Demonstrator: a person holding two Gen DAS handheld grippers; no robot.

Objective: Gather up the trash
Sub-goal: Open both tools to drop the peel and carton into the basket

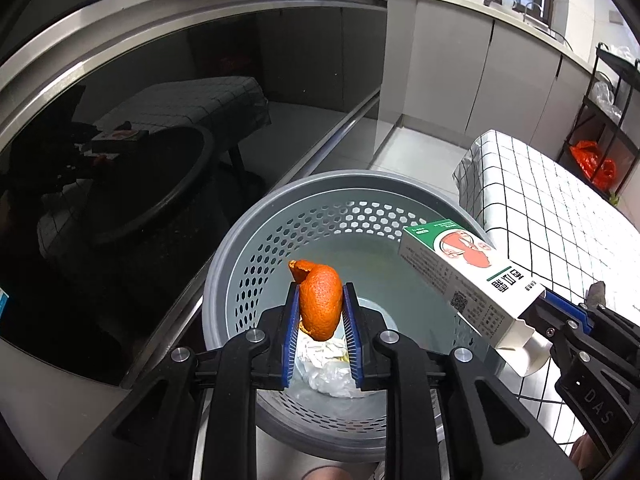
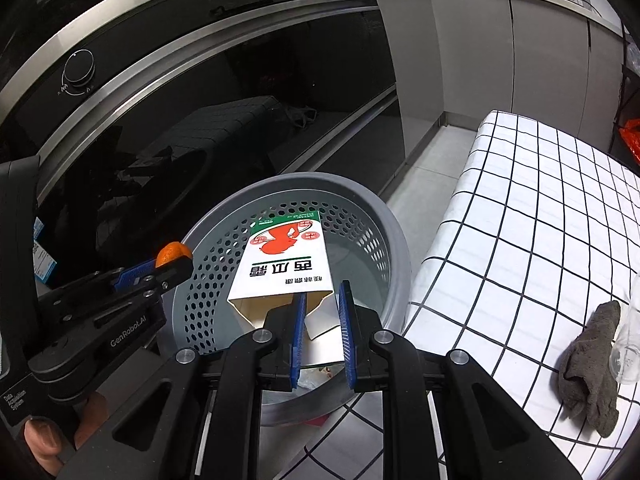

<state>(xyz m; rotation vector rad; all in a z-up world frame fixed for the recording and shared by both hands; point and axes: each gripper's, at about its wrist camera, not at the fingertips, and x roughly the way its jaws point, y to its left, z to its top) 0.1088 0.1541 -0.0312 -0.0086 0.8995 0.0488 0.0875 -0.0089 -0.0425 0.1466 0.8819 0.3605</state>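
Peel [image 1: 319, 304] & box [image 2: 280, 260] over bin [image 1: 240, 240]

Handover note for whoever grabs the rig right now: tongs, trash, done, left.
Left tongs: orange peel between the blue pads, over the grey perforated bin.
Right tongs: shut on the open end of the white carton, tilted over the same bin.
Done: crumpled white paper already lies at the bin's bottom.
Left: drop both items in. A grey cloth lies on the checked tablecloth; whether it counts as trash is unclear.
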